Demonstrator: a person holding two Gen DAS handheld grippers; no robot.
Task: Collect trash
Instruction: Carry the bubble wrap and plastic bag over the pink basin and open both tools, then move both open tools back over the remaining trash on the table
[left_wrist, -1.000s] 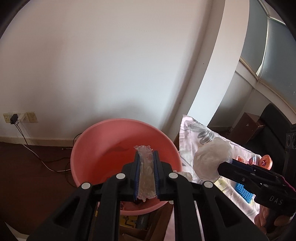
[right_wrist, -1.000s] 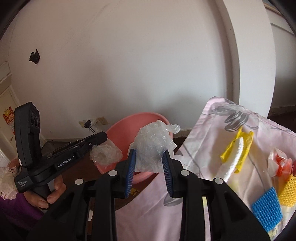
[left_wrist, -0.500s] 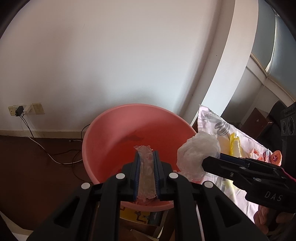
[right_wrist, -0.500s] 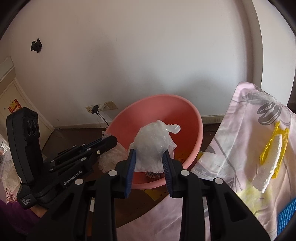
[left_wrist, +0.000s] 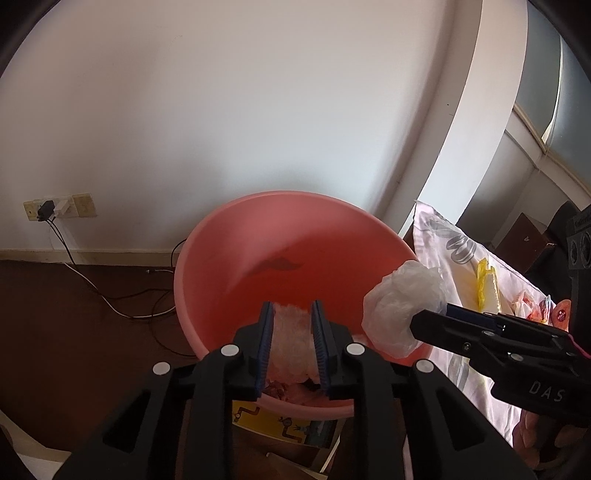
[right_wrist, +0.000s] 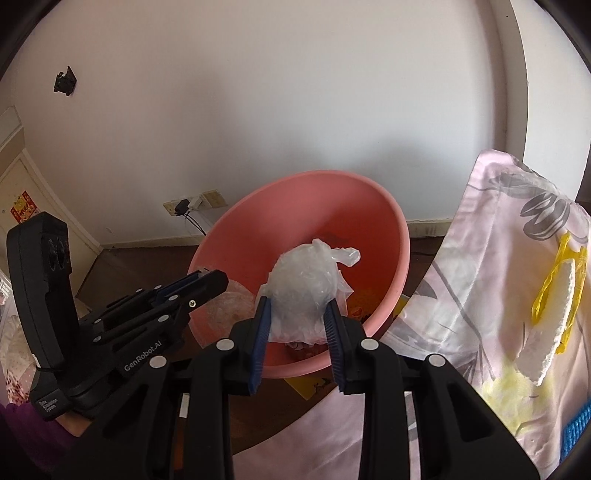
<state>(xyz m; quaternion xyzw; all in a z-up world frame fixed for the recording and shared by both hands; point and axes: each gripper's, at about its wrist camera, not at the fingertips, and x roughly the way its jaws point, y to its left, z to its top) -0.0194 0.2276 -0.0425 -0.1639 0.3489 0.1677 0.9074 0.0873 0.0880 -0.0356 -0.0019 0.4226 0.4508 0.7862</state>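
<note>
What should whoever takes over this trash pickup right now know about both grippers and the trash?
Left gripper: over the pink basin, jaws have just been opening, crumpled clear plastic between them; whether the pads grip it is unclear.
Right gripper: shut on a balled plastic bag, above the basin.
Done: some scraps already lie in the basin.
Left: drop both pieces, then go for the yellow-wrapped white foam on the floral cloth.

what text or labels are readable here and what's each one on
"DAS": side of the right tongs.
"GenRobot.AI": side of the left tongs.
"Data Acquisition System": small label on the left tongs' handle, barely legible.
Red paper on the door: characters too blurred.
Yellow printed sheet under the pink basin: unreadable.
</note>
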